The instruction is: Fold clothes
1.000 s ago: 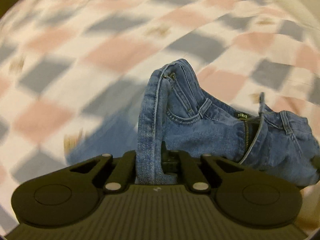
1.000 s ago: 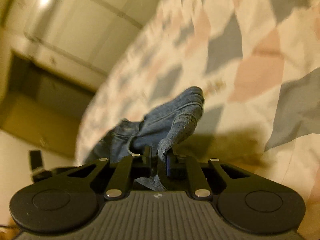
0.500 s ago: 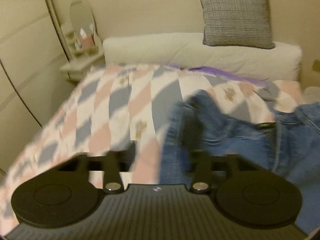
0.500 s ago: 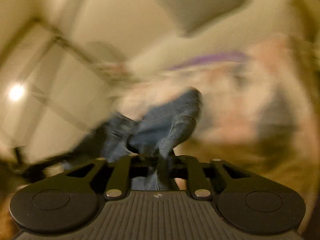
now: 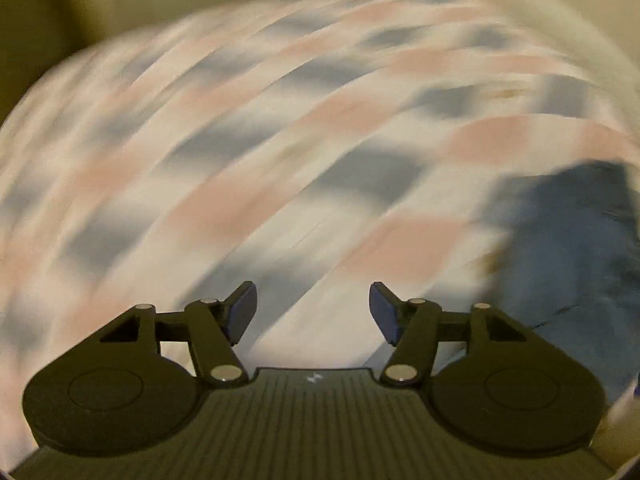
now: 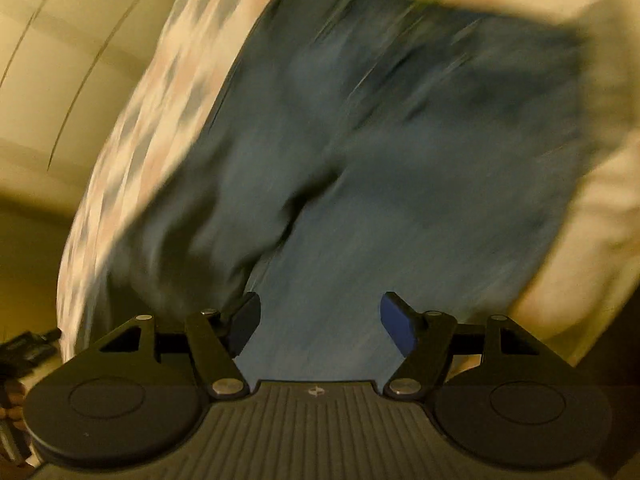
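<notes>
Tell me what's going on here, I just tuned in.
A person with a gripper in each hand is folding jeans on a bed with a checked bedspread. Right now both the left gripper and the right gripper are open and hold nothing. The jeans lie spread on the bedspread, in front of the right gripper and off to the left one's right. Both views are motion-blurred.

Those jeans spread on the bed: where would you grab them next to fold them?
Probably a side edge of the jeans, coming in low from beside them over the bedspread. They lie spread flat, so only an edge offers a lip to pinch. Both the left hand-held gripper and right hand-held gripper are open. Blur hides seams.
</notes>
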Action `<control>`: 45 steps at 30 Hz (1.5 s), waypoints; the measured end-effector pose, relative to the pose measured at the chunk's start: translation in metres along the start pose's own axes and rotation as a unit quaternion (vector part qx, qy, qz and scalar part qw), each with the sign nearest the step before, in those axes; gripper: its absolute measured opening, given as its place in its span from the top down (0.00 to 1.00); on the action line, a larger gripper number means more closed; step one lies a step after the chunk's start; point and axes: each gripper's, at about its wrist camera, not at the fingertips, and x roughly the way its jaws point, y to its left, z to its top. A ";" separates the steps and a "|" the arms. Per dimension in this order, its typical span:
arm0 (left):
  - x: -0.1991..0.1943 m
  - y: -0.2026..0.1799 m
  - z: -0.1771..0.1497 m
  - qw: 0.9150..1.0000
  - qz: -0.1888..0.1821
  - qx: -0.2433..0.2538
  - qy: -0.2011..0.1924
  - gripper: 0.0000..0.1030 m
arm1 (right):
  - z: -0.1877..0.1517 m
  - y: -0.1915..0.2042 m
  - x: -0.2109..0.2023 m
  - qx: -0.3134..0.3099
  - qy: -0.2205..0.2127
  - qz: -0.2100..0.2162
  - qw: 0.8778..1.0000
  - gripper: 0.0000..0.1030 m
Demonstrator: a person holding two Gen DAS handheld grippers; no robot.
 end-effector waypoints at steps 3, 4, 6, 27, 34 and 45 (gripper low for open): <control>0.009 0.048 -0.052 0.995 0.002 -0.089 0.042 0.45 | -0.025 0.032 0.029 -0.033 0.077 0.018 0.996 0.33; 0.012 0.059 -0.069 0.992 -0.003 -0.114 0.055 0.44 | -0.032 0.042 0.039 -0.049 0.098 0.019 0.994 0.33; 0.019 0.081 -0.102 0.983 -0.013 -0.165 0.079 0.44 | -0.049 0.062 0.057 -0.093 0.134 0.019 0.987 0.33; 0.133 0.146 -0.179 0.913 -0.108 -0.378 0.113 0.92 | -0.149 0.121 0.087 -0.196 0.189 -0.042 0.961 0.29; 0.023 0.162 -0.177 0.946 -0.106 -0.306 -0.022 0.99 | -0.155 0.120 0.086 -0.223 0.190 -0.040 0.955 0.29; -0.015 0.148 -0.339 0.926 0.078 -0.367 0.048 0.89 | -0.138 0.104 0.070 -0.342 0.254 -0.009 0.905 0.28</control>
